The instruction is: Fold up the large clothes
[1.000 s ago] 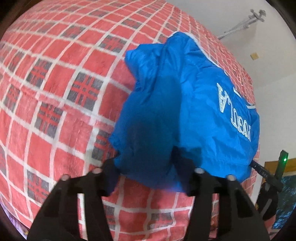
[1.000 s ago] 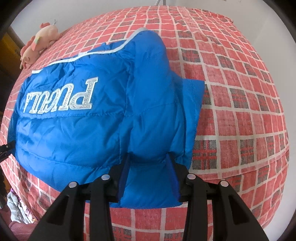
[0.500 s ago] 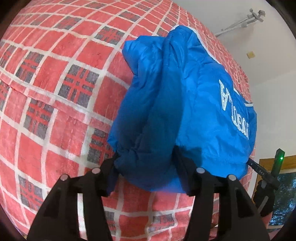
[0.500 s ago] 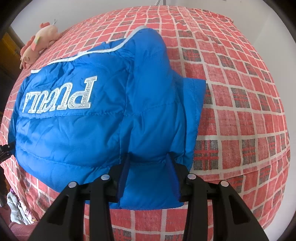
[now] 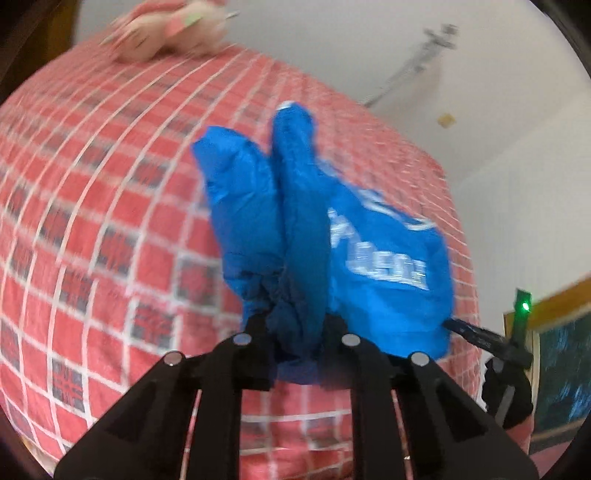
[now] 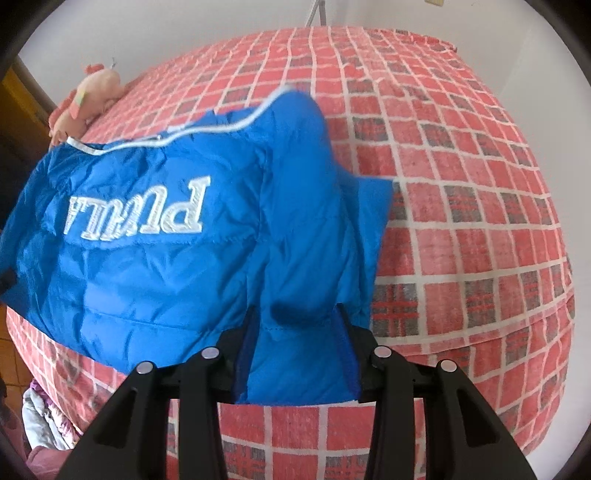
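A blue puffer jacket (image 6: 166, 258) with white lettering lies on a bed with a red plaid cover (image 6: 461, 184). My right gripper (image 6: 299, 332) is shut on the jacket's near edge, the fabric filling the gap between the fingers. In the left wrist view my left gripper (image 5: 295, 328) is shut on a bunched part of the same jacket (image 5: 295, 221) and holds it raised off the bed cover (image 5: 92, 221). The other gripper's black tip (image 5: 487, 339) shows at the jacket's right edge.
A pink plush toy (image 6: 88, 99) lies at the far left corner of the bed; it also shows blurred in the left wrist view (image 5: 166, 33). White walls stand behind the bed. A pile of cloth (image 6: 40, 421) lies on the floor at lower left.
My left gripper has closed tighter on the jacket and lifted it, bunching the fabric; the view tilted up. My right gripper has risen slightly with the jacket edge still held.
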The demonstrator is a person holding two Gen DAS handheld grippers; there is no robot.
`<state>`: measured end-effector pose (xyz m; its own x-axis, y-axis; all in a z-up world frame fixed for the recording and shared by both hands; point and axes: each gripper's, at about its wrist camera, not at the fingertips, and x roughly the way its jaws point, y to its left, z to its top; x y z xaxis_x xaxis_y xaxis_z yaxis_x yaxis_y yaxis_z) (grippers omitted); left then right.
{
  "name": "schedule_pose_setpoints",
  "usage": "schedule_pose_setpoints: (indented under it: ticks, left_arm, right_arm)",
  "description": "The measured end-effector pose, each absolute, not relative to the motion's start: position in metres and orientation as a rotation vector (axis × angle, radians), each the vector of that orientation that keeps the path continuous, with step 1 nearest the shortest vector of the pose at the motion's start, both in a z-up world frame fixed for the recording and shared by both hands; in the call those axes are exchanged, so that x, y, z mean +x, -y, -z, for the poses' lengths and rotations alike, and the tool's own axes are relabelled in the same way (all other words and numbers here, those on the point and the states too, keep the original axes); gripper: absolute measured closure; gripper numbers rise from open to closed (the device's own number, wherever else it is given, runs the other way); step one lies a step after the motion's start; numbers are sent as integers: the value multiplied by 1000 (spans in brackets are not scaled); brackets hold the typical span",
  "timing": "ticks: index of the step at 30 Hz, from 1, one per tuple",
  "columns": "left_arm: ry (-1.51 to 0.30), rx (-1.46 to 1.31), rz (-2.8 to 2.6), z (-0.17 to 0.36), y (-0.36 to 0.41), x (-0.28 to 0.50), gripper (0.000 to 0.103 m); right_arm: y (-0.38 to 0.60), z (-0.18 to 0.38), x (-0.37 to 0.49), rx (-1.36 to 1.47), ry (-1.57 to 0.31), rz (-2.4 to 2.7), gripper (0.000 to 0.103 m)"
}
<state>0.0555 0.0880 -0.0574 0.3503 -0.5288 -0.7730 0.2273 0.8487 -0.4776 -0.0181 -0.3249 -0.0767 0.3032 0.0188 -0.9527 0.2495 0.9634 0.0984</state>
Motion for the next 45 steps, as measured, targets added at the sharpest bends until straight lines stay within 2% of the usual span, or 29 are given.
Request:
schedule_pose_setpoints:
  ticks: [5, 11, 15, 21, 27, 34, 37, 39, 41, 42, 45]
  left_arm:
    - [-1061, -183, 620, 29, -29, 46, 90]
    - [-1061, -79, 750, 29, 31, 40, 90]
    - [-1102, -44, 827, 45, 69, 36, 90]
    - [-1201, 29, 883, 98, 123, 33, 90]
    - [-1246, 94, 880, 140, 146, 31, 89]
    - [-1255, 94, 857, 142, 154, 30, 86]
    - [-1238, 70, 910, 118, 146, 22, 74]
    - [-1254, -16, 962, 98, 132, 21, 47]
    - [-1244, -80, 989, 78, 115, 21, 42]
    - [-1232, -94, 998, 71, 108, 21, 40]
    - [-1160, -105, 938, 51, 83, 25, 38]
  right_arm:
    - [329, 64, -20, 232, -1241, 177, 62]
    - [332, 48, -37, 248, -1222, 206, 62]
    - [333, 37, -43, 252, -1194, 211, 62]
    - [339, 40, -49, 282, -1197, 227, 62]
    - [344, 46, -55, 303, -1196, 230, 62]
    - [350, 55, -49, 349, -1203, 203, 62]
    - [347, 47, -44, 340, -1181, 185, 62]
    - [345, 41, -40, 336, -1166, 168, 56]
    - [341, 35, -34, 329, -1156, 147, 47]
    - [338, 32, -30, 323, -1149, 132, 46]
    - [326, 25, -16, 316, -1148, 84, 36]
